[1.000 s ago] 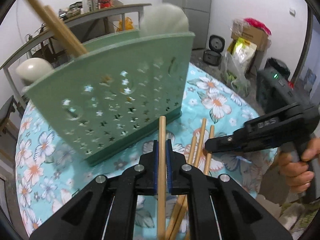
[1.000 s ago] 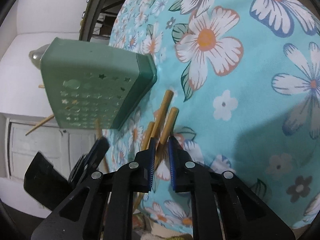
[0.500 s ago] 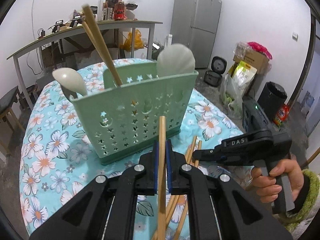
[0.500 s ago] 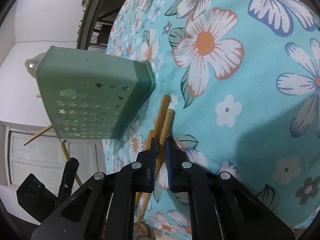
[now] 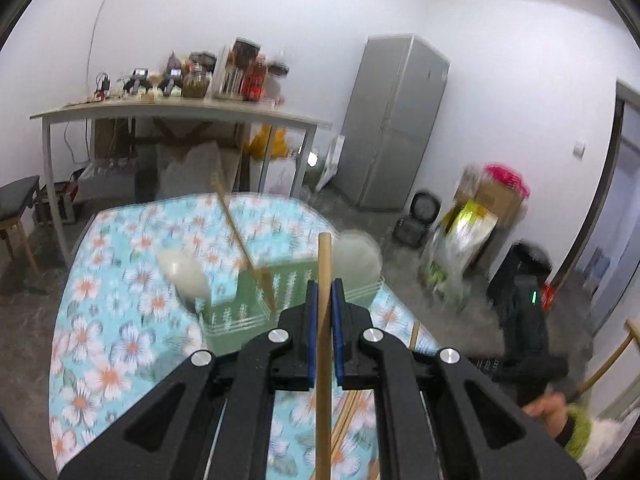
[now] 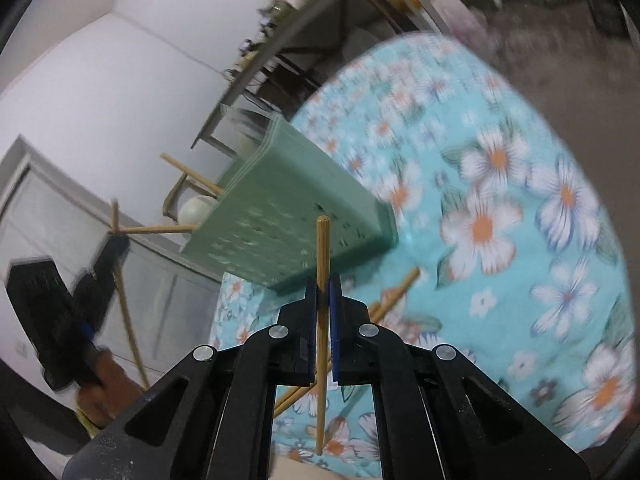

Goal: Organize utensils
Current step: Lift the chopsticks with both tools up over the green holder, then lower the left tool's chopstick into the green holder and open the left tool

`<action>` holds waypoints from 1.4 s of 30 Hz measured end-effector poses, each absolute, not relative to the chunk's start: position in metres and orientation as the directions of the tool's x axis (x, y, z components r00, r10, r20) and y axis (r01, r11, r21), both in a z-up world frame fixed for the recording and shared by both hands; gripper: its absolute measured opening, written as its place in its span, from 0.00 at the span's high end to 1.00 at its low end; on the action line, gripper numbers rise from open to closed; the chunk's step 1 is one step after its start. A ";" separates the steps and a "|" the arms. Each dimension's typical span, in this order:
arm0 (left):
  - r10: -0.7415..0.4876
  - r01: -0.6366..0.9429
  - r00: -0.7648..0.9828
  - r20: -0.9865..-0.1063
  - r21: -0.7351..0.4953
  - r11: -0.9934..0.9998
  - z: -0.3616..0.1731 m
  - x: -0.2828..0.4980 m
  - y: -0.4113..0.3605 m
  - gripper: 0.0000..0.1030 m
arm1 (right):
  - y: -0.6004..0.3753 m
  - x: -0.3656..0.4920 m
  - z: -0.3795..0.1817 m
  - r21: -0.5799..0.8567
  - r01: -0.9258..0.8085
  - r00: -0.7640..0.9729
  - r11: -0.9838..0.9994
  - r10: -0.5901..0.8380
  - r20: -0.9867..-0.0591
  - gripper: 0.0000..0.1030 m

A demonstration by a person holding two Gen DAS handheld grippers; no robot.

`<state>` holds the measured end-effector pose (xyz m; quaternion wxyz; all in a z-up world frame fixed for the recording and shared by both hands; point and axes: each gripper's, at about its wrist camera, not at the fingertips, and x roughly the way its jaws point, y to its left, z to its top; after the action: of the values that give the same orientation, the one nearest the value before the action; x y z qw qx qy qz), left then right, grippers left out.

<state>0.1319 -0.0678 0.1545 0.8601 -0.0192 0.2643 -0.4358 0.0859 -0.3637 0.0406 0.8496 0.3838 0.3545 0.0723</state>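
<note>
My left gripper (image 5: 325, 292) is shut on a wooden chopstick (image 5: 324, 264) that stands upright between its blue pads, raised above the table. Behind it sits the green perforated utensil holder (image 5: 240, 312), blurred, with two white spoons (image 5: 184, 276) and a slanting chopstick (image 5: 236, 232) in it. My right gripper (image 6: 322, 292) has its jaws closing the last bit, pads pressed on another chopstick (image 6: 322, 248), lifted off the cloth in front of the holder (image 6: 280, 220). Loose chopsticks (image 6: 400, 288) lie on the cloth below.
The round table wears a turquoise floral cloth (image 6: 500, 200). A hand (image 5: 548, 404) holds the right gripper's handle at the table's right edge. Beyond stand a long shelf table (image 5: 180, 112) with jars, a grey fridge (image 5: 396, 120) and bags on the floor.
Both grippers have risen from the table. The right one shut on a chopstick from the pile and lifted it. The left one carried its chopstick up, so the holder sits lower in its view.
</note>
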 end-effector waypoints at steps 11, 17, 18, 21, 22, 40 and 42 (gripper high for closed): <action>-0.844 0.755 0.533 -0.061 -0.417 0.506 0.234 0.161 -0.061 0.94 | -0.362 0.092 0.039 0.683 0.148 0.736 0.715 0.382 -0.559 0.96; -0.799 0.717 0.601 0.006 -0.445 0.536 0.239 0.188 -0.078 0.94 | -0.362 0.092 0.040 0.684 0.152 0.733 0.713 0.383 -0.562 0.96; -0.785 0.704 0.619 0.000 -0.442 0.556 0.239 0.193 -0.083 0.94 | -0.363 0.092 0.039 0.685 0.153 0.733 0.712 0.383 -0.562 0.96; -0.761 0.672 0.649 -0.009 -0.461 0.579 0.233 0.207 -0.090 0.94 | -0.365 0.094 0.036 0.688 0.158 0.729 0.709 0.385 -0.565 0.96; -0.749 0.656 0.663 -0.015 -0.471 0.590 0.232 0.214 -0.094 0.94 | -0.366 0.094 0.035 0.689 0.161 0.727 0.706 0.387 -0.567 0.96; -0.576 0.530 0.817 -0.037 -0.347 0.774 0.232 0.204 -0.121 0.94 | -0.371 0.092 0.027 0.708 0.166 0.726 0.686 0.401 -0.558 0.96; -0.551 0.515 0.833 -0.041 -0.304 0.801 0.233 0.201 -0.126 0.94 | -0.372 0.091 0.028 0.711 0.164 0.729 0.684 0.401 -0.554 0.96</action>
<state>0.2010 -0.1262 0.2331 0.9469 -0.1418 0.0637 -0.2815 0.0907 -0.3725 0.0279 0.8436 0.3911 0.3611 0.0701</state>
